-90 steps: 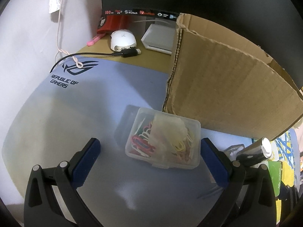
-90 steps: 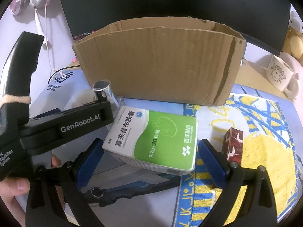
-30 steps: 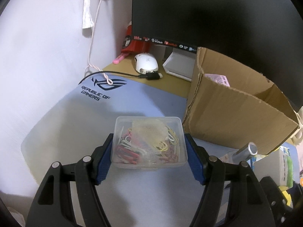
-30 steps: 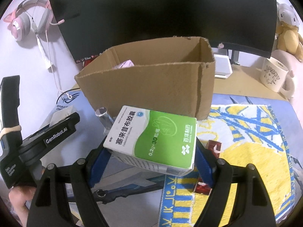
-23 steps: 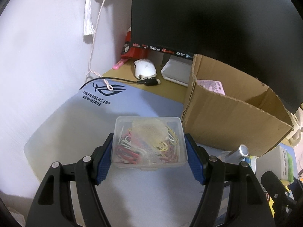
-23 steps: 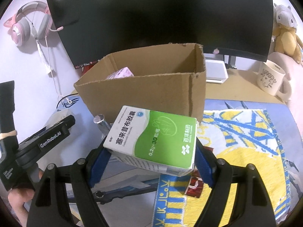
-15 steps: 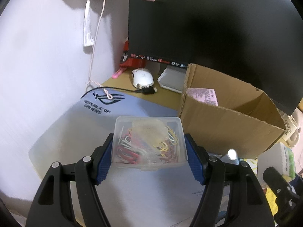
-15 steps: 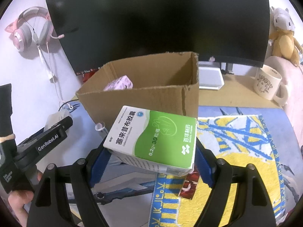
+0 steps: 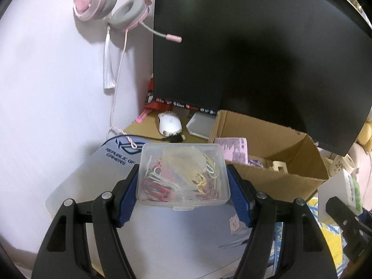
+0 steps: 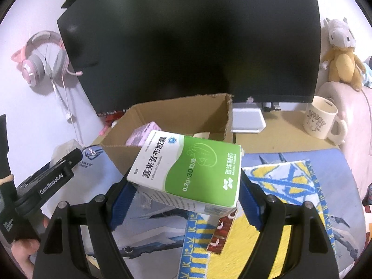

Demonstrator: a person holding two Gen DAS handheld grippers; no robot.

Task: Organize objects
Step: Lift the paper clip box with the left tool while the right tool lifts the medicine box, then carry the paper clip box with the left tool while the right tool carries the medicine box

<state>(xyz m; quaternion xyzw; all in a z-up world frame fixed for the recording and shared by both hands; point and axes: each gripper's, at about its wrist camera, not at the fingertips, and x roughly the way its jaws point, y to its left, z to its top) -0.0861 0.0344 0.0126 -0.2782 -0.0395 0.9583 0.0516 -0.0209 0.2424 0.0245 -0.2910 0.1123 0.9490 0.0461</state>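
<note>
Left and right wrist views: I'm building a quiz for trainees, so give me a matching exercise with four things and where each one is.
Things:
1. clip box
2. medicine box
3. headset
4. mug

Places:
A. hanging on the wall
B. standing on the desk right of the carton
C. clamped in the left claw
D. clamped in the right claw

Pairs: 1-C, 2-D, 3-A, 4-B

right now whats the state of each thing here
paper clip box: lid shut, held up in left gripper
medicine box: closed, tilted, held in right gripper
cardboard box: open, pink packet inside
monitor: screen dark
mug: upright
</note>
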